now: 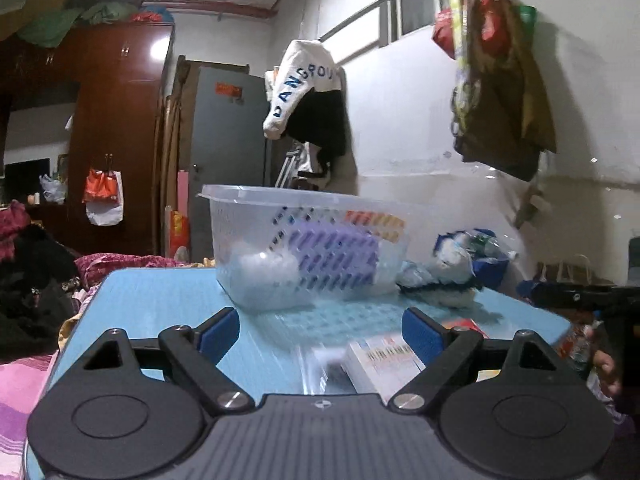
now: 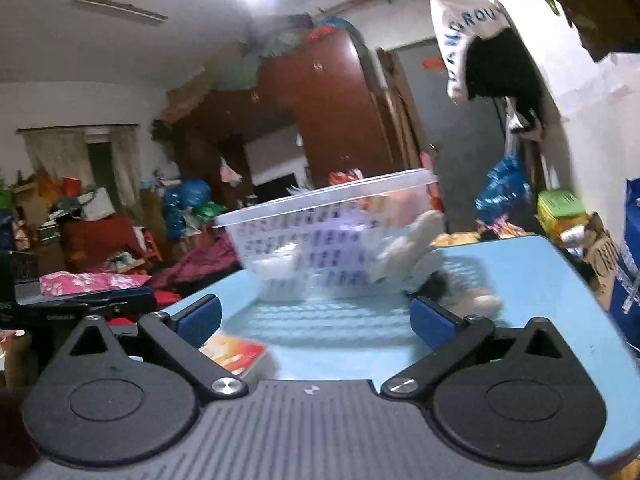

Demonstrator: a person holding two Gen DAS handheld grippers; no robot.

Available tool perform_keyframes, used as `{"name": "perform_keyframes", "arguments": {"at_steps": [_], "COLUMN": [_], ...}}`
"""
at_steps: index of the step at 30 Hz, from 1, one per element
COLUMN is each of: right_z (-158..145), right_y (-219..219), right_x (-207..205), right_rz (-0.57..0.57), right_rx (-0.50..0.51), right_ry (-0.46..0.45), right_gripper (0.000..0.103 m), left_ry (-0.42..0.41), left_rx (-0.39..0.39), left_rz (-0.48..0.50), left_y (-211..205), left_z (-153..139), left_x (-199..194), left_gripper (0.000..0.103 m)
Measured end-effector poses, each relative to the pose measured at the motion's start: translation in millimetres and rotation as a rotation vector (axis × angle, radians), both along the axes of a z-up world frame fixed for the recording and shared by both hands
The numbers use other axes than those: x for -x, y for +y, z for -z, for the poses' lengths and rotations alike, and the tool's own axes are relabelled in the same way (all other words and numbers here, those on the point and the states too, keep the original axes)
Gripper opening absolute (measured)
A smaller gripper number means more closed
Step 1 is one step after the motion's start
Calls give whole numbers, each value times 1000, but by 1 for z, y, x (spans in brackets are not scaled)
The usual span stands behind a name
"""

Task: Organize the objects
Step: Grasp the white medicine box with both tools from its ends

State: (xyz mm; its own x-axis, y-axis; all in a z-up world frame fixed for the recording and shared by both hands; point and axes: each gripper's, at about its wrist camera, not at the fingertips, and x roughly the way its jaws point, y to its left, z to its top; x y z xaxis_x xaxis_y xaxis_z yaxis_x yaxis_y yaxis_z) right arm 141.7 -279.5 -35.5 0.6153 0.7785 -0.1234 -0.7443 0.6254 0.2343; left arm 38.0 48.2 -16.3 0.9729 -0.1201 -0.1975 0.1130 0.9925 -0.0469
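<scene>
table (image 1: 160,296): light blue | basket (image 1: 240,236): clear, slotted | box (image 2: 234,350): red-orange

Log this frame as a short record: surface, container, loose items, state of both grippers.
surface: blue table
container: clear plastic basket, upright on the table, purple item and white stuffing-like item inside
loose items: small box near left gripper; white plush toy beside the basket; red-orange packet near right gripper
left gripper: open, holding nothing
right gripper: open, holding nothing
</scene>
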Motion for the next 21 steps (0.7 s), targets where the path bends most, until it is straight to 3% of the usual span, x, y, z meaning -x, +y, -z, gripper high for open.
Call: {"name": "perform_keyframes", "arguments": {"at_steps": [5,10,14,21], "right_z": [11,19,22,37], "right_y": [22,40,44,40], "right_x": [16,21,14,27], "right_rz": [-82,-123,-145,-170], "right_rx": [99,185,201,214], "right_ry": [-49,-94,-73,-79], "right_gripper": [103,88,66,55], "left_ry": [14,33,53,60], "left_rx": [-49,-83,-76,-79], "left_rz": [61,132,160,181], "left_y": [-17,-27,-30,-33], "left_z": [16,28,40,46], "left_x": [11,10,6,0], "left_gripper": [91,90,81,59]}}
